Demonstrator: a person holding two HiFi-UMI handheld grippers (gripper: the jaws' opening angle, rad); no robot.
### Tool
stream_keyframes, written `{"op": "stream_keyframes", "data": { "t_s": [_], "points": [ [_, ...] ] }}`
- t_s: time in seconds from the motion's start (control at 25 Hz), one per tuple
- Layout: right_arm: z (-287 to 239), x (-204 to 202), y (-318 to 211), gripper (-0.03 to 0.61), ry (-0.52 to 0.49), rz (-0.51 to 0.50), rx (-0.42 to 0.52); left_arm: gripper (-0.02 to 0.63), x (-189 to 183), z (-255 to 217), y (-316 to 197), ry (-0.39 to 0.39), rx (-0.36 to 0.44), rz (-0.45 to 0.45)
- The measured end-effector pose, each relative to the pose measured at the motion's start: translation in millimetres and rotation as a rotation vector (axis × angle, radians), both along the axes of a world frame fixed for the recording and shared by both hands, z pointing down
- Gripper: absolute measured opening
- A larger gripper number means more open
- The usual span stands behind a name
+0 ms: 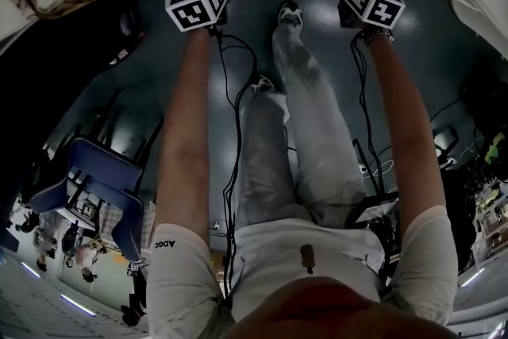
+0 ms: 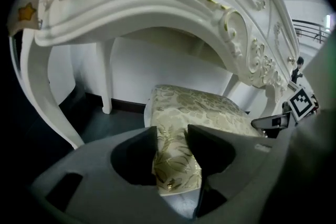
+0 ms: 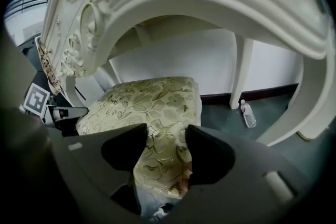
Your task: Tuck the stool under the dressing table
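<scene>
Two grips share the stool (image 2: 194, 107): the left gripper (image 2: 172, 132) has its jaws clenched on one near corner of the cushion and the right gripper (image 3: 167, 129) on the other, likely so it slides straight. The stool sits partly beneath the dressing table (image 2: 157, 2) arch, its near edge protruding.

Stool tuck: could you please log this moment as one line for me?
stool: partly under dressing table | left gripper: shut on stool corner | right gripper: shut on stool corner
</scene>
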State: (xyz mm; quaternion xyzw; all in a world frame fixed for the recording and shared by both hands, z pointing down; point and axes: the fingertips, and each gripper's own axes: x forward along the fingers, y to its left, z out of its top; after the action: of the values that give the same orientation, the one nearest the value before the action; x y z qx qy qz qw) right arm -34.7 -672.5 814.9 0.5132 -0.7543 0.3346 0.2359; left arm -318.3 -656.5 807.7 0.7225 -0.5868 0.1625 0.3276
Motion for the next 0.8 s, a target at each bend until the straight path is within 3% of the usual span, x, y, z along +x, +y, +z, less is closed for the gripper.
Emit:
{"op": "stream_keyframes", "data": {
  "t_s": [0.44, 0.64, 0.8],
  "points": [
    [-2, 4, -35, 0.259, -0.019, 0.022, 0.052, 0.195, -3, -5, -36, 0.009, 0.045, -0.039],
    [-21, 5, -13, 0.259, -0.030, -0.002, 0.065, 0.167, 10, -21, -9, 0.002, 0.064, -0.016],
    [-42, 5, 30, 0.190, -0.015, -0.059, 0.059, 0.116, 21, -37, 34, 0.018, 0.041, 0.030]
  ]
}}
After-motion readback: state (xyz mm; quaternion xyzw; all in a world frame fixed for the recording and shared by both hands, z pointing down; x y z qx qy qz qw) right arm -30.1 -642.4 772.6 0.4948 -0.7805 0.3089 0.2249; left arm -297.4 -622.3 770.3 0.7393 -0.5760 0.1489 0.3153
